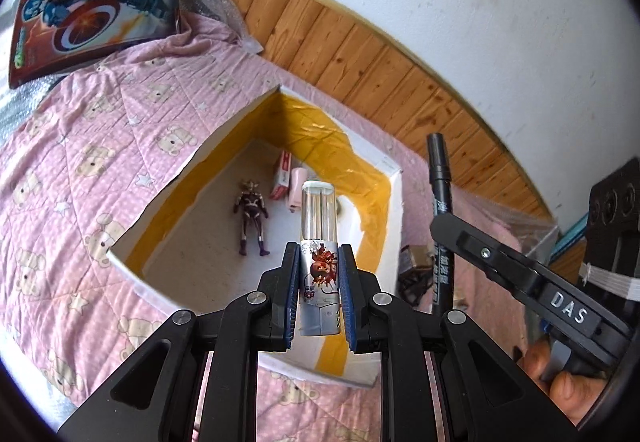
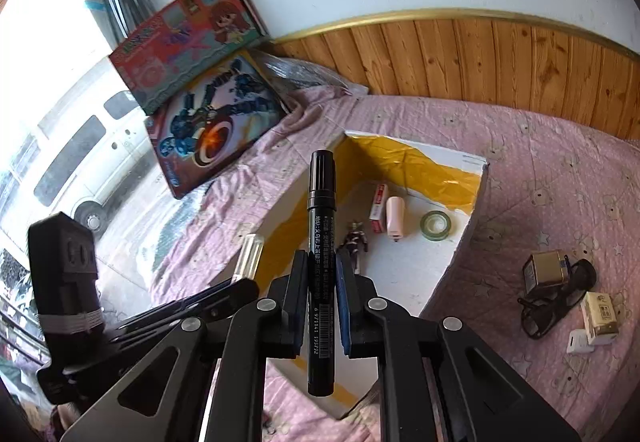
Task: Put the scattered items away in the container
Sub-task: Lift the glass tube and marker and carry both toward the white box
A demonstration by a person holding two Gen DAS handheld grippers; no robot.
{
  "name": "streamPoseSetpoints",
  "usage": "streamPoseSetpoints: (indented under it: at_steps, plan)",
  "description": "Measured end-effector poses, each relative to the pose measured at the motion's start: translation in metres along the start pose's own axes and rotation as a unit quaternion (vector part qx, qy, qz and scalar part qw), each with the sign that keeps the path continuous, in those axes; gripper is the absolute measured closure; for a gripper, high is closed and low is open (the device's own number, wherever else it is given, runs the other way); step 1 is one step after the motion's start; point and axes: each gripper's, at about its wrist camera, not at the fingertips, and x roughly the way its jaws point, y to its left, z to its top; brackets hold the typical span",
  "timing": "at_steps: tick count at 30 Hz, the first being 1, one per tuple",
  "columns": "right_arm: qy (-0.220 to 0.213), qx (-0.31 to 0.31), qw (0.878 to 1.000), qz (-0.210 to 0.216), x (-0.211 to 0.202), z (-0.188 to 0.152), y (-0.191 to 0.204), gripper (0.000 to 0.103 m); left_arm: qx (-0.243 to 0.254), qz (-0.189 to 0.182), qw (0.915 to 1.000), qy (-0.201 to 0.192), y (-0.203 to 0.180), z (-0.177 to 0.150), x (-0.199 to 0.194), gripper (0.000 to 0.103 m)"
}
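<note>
My left gripper (image 1: pixel 319 254) is shut on a silver lighter (image 1: pixel 319 274) with a clear top and a cartoon print, held over the near edge of the white box (image 1: pixel 224 129) lined with yellow tape. My right gripper (image 2: pixel 322 262) is shut on a black marker (image 2: pixel 321 242), held above the box's (image 2: pixel 472 226) near-left side; the marker also shows in the left wrist view (image 1: pixel 440 201). Inside the box lie a toy figure (image 1: pixel 252 215), a red-and-white pack (image 2: pixel 378 207), a pink item (image 2: pixel 395 219) and a tape roll (image 2: pixel 435 225).
The box sits on a pink bear-print quilt (image 1: pixel 80 161). Right of the box lie a tan adapter with black cord (image 2: pixel 546 276) and two small white boxes (image 2: pixel 596 318). Toy boxes (image 2: pixel 212 121) lean at the back left. A wood-panelled wall (image 2: pixel 480 57) runs behind.
</note>
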Motion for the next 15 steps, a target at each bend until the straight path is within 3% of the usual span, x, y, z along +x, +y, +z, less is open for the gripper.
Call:
streamPoseSetpoints:
  at_steps: [6, 15]
  plan:
    - [0.033, 0.006, 0.999, -0.010, 0.039, 0.013, -0.021, 0.088, 0.029, 0.037, 0.9982, 0.038, -0.012, 0.007, 0.035, 0.084]
    - [0.075, -0.046, 0.996, -0.033, 0.086, 0.027, -0.028, 0.088, 0.026, 0.065, 0.9944, 0.079, -0.012, 0.014, 0.069, 0.084]
